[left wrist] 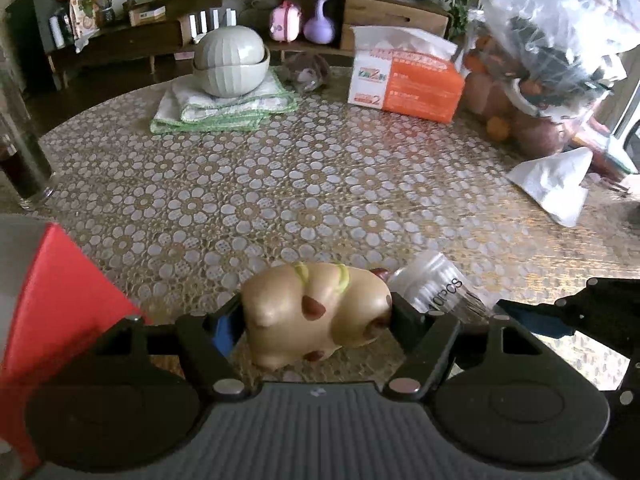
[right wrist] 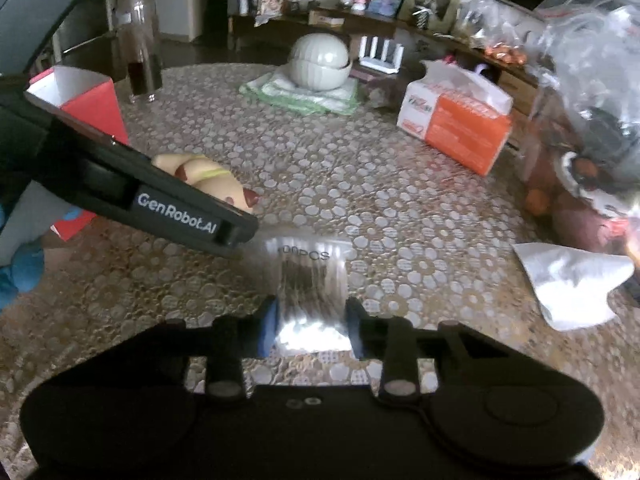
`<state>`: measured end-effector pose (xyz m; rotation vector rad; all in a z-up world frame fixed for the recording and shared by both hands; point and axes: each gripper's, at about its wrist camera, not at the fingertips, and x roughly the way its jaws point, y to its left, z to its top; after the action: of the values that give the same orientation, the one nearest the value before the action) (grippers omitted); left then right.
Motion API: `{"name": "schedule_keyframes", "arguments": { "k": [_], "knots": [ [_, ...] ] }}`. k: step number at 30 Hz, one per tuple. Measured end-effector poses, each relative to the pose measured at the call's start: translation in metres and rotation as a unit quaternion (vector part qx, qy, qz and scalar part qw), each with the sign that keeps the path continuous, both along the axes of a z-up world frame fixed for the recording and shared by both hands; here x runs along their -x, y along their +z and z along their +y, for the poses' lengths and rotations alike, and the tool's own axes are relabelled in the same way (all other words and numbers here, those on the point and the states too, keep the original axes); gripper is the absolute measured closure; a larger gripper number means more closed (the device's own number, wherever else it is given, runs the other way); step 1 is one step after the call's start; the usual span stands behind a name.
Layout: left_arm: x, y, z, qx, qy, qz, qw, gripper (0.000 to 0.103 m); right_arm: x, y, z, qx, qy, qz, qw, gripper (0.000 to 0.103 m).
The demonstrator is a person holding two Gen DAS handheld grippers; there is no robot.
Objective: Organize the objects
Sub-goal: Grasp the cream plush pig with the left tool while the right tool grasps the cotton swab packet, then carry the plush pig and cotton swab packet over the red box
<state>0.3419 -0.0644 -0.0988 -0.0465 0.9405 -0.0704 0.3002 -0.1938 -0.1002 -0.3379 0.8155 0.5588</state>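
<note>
The left gripper [left wrist: 316,316] has its two black fingers pressed against the flanks of a tan toy animal figurine [left wrist: 316,312] with brown spots and a yellow-green collar; the toy stands on the table, its long axis running across the jaws, its brown snout toward the right finger. The right gripper [right wrist: 310,326] clamps its blue pads [right wrist: 270,330] on a clear plastic cotton-swab jar [right wrist: 310,280], which lies tilted with its long axis pointing forward away from the camera, the "PCS" label facing up; it is blurred. In the left wrist view the jar sits just beside the toy on its right, near the left gripper's right finger. Both grippers angle downward at the table, the left one reaching in from the right view's left edge, close to the jar.

Just left of the left gripper stands an open red box [left wrist: 56,292], its white inside visible in the right view. Ahead, the flower-patterned tablecloth [left wrist: 300,184] lies bare through the middle. Farther out are a glass of dark drink [left wrist: 24,164] at left, stacked ribbed bowls [left wrist: 230,60] on folded green-edged cloths [left wrist: 224,108], an orange tissue pack [left wrist: 404,80], a crumpled white tissue [left wrist: 554,184] and a clear bag of fruit [left wrist: 532,64] at the right edge
</note>
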Motion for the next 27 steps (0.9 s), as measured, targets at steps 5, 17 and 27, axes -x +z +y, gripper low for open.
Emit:
{"name": "schedule_keyframes", "arguments": {
  "k": [5, 17, 27],
  "knots": [
    [0.021, 0.019, -0.004, 0.012, -0.016, -0.006, 0.9998, 0.03, 0.023, 0.014, -0.002, 0.002, -0.013, 0.002, 1.0, 0.068],
    [0.088, 0.063, -0.007, 0.025, -0.055, -0.024, 0.9979, 0.03, 0.085, 0.054, -0.01, -0.008, -0.039, -0.003, 0.999, 0.068],
    [0.141, 0.09, 0.006, 0.037, -0.074, -0.037, 0.9958, 0.03, 0.133, 0.082, -0.01, -0.034, -0.074, -0.007, 0.997, 0.068]
  ]
}}
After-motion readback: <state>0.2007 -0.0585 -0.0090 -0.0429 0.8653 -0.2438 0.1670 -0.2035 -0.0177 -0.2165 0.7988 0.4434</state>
